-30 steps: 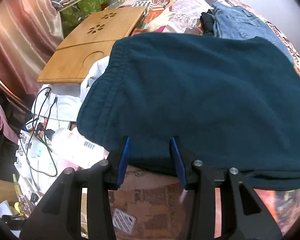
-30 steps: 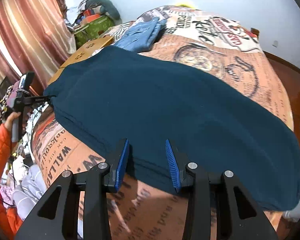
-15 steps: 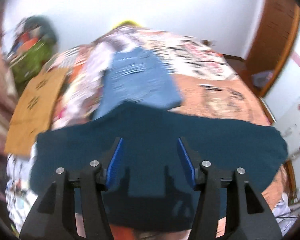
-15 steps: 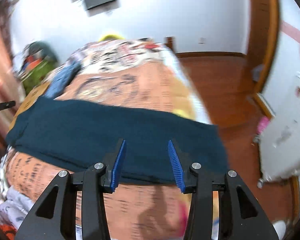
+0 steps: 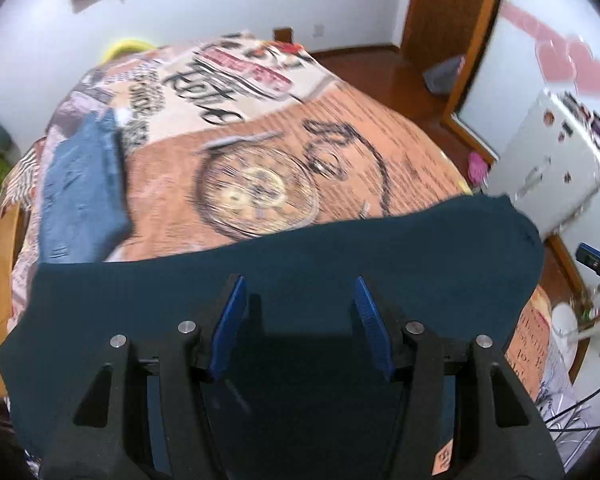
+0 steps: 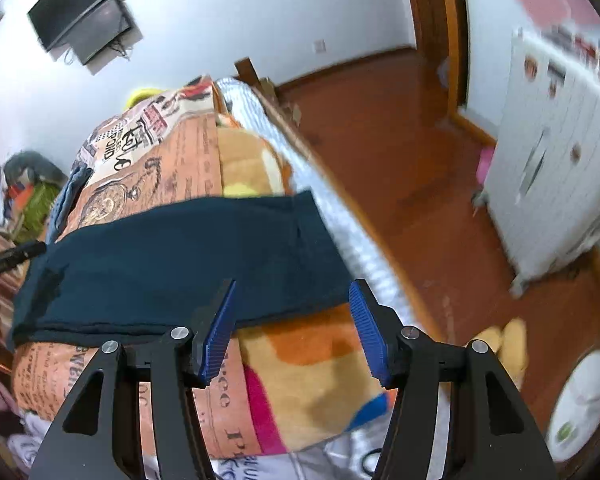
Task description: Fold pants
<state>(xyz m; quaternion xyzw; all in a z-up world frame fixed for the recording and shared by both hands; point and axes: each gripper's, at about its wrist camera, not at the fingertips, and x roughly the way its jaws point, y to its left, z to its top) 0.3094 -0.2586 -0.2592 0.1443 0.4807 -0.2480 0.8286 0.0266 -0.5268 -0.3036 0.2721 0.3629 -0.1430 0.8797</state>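
Bed (image 5: 372, 128) with printed cover fills both views. Dark teal pants (image 5: 284, 280) lie flat across its near edge, legs stacked, cuff end toward the bed's right side (image 6: 300, 220). Folded jeans (image 5: 80, 192) sit beyond, left. Left gripper (image 5: 298, 312) hovers over the pants, right gripper (image 6: 292, 320) over their near hem; both have just been opening, jaws apart, nothing clamped. Pants look soft, light, floppy fleece; likely best pinched at cuff and waist edges through all layers.
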